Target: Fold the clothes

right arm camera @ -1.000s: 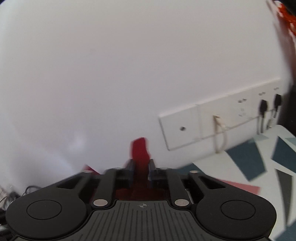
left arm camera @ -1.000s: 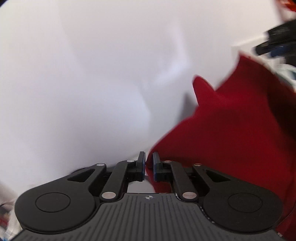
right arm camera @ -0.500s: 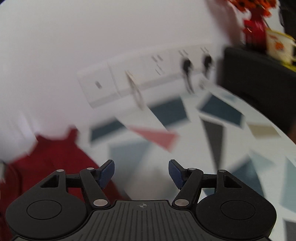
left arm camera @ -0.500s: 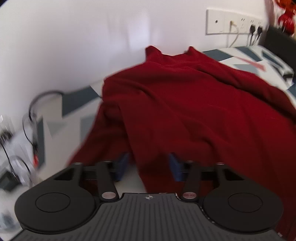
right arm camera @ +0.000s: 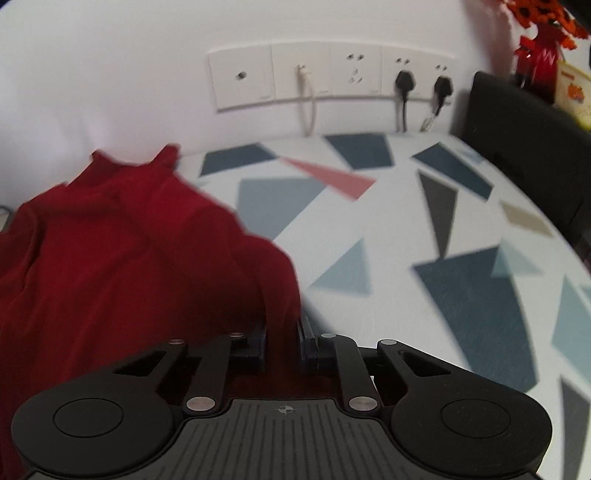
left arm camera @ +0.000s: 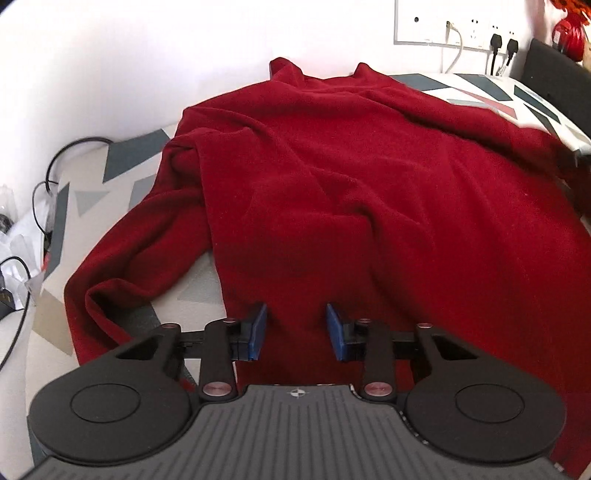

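Red garment (left arm camera: 369, 206) spread on patterned tabletop (right arm camera: 406, 229).
Left claw (left arm camera: 295, 326) gapes wide over the hem; only the right view shows right claw (right arm camera: 281, 338) pinching an edge.

Soft, matt red fleece garment (left arm camera: 369, 192) lies rumpled on a smooth printed tablecloth (right arm camera: 406, 236), matt black plastic gripper (left arm camera: 295, 328) at six o'clock.

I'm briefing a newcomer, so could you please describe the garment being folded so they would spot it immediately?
Start at the white wall sockets, then drop to the table's geometric-patterned cloth below. The dark red garment lies rumpled across its left part, one sleeve trailing toward the cables. It is the only plain, solid-coloured fabric there.
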{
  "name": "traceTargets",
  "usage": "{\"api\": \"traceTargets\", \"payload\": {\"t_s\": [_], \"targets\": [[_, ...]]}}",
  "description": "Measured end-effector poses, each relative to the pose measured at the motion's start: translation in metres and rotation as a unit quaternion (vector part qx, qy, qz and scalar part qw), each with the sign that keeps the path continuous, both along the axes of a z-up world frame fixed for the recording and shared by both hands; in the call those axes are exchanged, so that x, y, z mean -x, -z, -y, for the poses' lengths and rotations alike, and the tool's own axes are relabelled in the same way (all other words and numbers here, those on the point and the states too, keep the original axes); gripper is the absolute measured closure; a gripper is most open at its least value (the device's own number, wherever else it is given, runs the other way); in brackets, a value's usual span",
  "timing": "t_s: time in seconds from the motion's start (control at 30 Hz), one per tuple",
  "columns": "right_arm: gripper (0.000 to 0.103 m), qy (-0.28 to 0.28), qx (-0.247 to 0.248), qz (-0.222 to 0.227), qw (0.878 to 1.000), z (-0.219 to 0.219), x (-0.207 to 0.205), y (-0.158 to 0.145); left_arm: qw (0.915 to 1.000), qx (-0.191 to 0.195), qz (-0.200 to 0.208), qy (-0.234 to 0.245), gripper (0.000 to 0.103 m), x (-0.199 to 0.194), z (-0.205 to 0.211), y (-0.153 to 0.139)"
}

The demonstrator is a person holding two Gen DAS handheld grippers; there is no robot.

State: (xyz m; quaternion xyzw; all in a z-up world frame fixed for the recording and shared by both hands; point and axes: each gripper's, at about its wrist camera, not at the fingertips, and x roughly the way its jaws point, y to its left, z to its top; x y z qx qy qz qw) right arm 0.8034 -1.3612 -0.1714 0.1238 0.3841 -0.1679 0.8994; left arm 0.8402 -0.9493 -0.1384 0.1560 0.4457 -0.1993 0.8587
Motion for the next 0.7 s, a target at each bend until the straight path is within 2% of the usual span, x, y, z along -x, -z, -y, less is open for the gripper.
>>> {"api": "traceTargets", "payload": {"t_s": [0.07, 0.17, 0.3, 0.37, 0.4, 0.43, 0.5, 0.6, 0.7], "targets": [[0.09, 0.043, -0.014, 0.015, 0.999, 0.031, -0.016, -0.005, 1.0, -0.002, 0.002, -0.005, 0.066, 0.001, 0.0, 0.0], [0.09, 0.118, -0.073, 0.051, 0.989, 0.075, -0.047, -0.009, 0.9999, -0.002, -0.006, -0.014, 0.064, -0.001, 0.0, 0.0], [0.089, 0.216, -0.078, 0.057, 0.972, 0.11, -0.073, 0.002, 0.9997, -0.004, -0.013, -0.018, 0.061, -0.004, -0.001, -0.001], [0.078, 0.256, -0.077, 0.066, 0.961, 0.121, -0.071, 0.005, 0.9997, -0.002, -0.015, -0.021, 0.061, -0.005, -0.003, 0.0], [0.074, 0.252, -0.073, 0.08, 0.962, 0.122, -0.068, 0.003, 0.9996, -0.001, -0.016, -0.023, 0.057, -0.005, -0.003, 0.0], [0.068, 0.225, -0.07, 0.092, 0.967, 0.119, -0.064, -0.002, 0.9994, 0.001, -0.018, -0.028, 0.052, -0.006, -0.005, 0.0], [0.063, 0.153, -0.067, 0.105, 0.98, 0.106, -0.054, -0.012, 0.9987, 0.014, -0.029, -0.039, 0.05, -0.005, -0.011, -0.001], [0.06, 0.095, -0.075, 0.084, 0.989, 0.075, -0.029, -0.024, 0.9971, 0.035, -0.037, -0.056, 0.05, -0.002, -0.02, -0.004], [0.05, 0.051, -0.094, 0.075, 0.991, 0.041, 0.002, -0.024, 0.9958, 0.053, -0.026, -0.071, 0.044, -0.011, -0.031, -0.008]]}}
